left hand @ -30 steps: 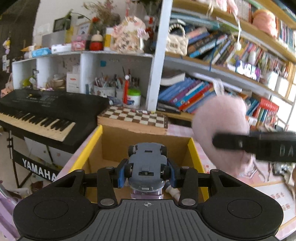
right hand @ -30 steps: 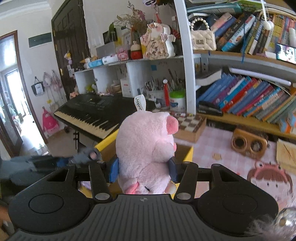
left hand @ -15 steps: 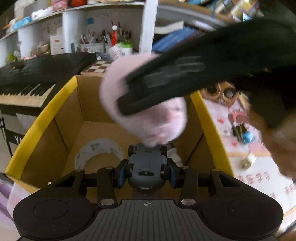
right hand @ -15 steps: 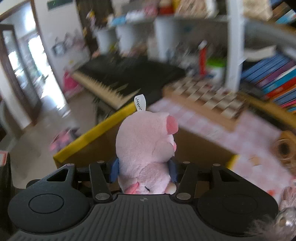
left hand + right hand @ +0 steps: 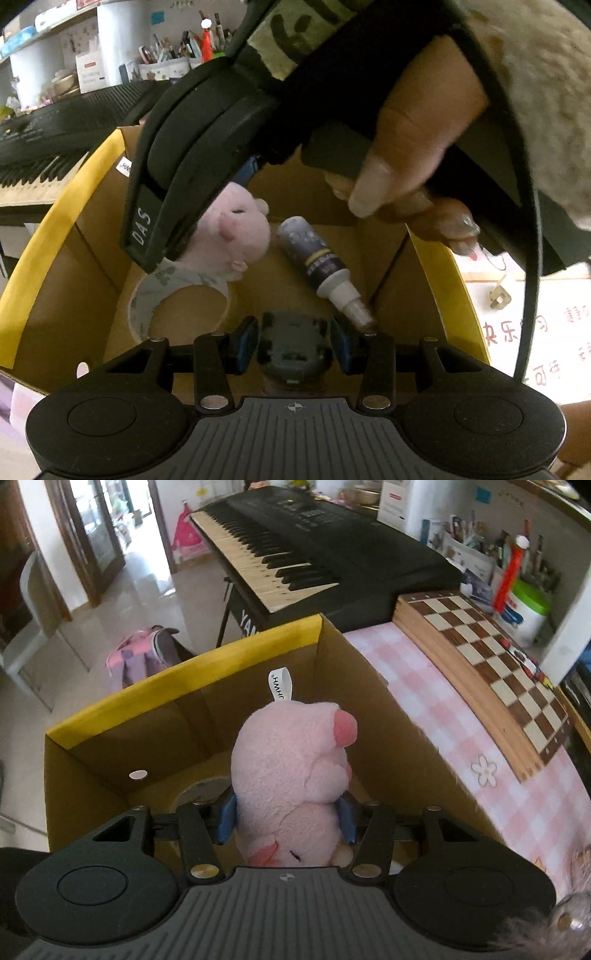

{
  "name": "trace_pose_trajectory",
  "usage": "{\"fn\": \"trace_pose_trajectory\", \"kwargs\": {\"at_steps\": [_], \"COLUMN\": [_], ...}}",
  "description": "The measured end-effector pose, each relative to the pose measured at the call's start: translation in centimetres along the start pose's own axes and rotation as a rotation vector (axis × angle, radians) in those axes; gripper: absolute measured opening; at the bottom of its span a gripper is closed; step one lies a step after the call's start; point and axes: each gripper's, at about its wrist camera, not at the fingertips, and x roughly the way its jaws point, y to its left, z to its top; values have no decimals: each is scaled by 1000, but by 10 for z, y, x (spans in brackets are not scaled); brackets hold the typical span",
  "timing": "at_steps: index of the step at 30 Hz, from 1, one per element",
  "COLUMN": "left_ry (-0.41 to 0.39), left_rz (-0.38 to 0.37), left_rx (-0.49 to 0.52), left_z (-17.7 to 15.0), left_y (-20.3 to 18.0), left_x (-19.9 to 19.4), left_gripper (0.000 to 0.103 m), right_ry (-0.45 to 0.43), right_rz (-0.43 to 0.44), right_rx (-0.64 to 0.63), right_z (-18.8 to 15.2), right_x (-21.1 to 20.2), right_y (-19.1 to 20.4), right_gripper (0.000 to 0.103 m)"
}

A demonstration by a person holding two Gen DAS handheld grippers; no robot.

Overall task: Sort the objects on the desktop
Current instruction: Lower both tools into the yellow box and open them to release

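Note:
My left gripper point(image 5: 293, 347) is shut on a grey toy car point(image 5: 293, 345) and holds it low inside the yellow-rimmed cardboard box point(image 5: 48, 236). My right gripper point(image 5: 286, 821) is shut on a pink plush pig point(image 5: 291, 771) and holds it inside the same box point(image 5: 177, 672). In the left wrist view the pig point(image 5: 231, 240) hangs under the right gripper's body, which fills the upper frame with the hand that holds it. A dark spray bottle point(image 5: 319, 264) and a tape roll point(image 5: 147, 295) lie on the box floor.
A black keyboard point(image 5: 314, 550) stands beyond the box. A chessboard point(image 5: 491, 653) lies on the pink checked tablecloth point(image 5: 436, 709) to the right. Pen cups and a green-lidded tub point(image 5: 528, 613) stand on the shelf behind. A backpack point(image 5: 144, 653) lies on the floor.
Both grippers have gone down into the box. The right gripper with the pig has moved over and ahead of the left one. The car now sits near the box floor.

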Motion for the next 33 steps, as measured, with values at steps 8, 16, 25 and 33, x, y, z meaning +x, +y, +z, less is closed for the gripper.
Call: {"fn": "trace_pose_trajectory", "kwargs": {"at_steps": [8,16,25,33], "left_ry": [-69,-122,-156,-260], "left_rz": [17,61,88,79], "left_rx": [-37,-67,-91,-62], "left_z": [2,2,-1,2], "left_y": [4,13,18,12], "left_x": [-11,-28,-41,-64], "left_gripper": [61,67,73,84], "right_ry": [-88,-41,-95,-202], "right_rz": [-6,-24,-73,-148], "right_rx": [37,34,46,113], "right_z": [5,3,5,-8], "right_x": [-9,11,2,-44], "right_y": [-8,-13,-11,-16], "right_gripper": [50,53,75,82]}}
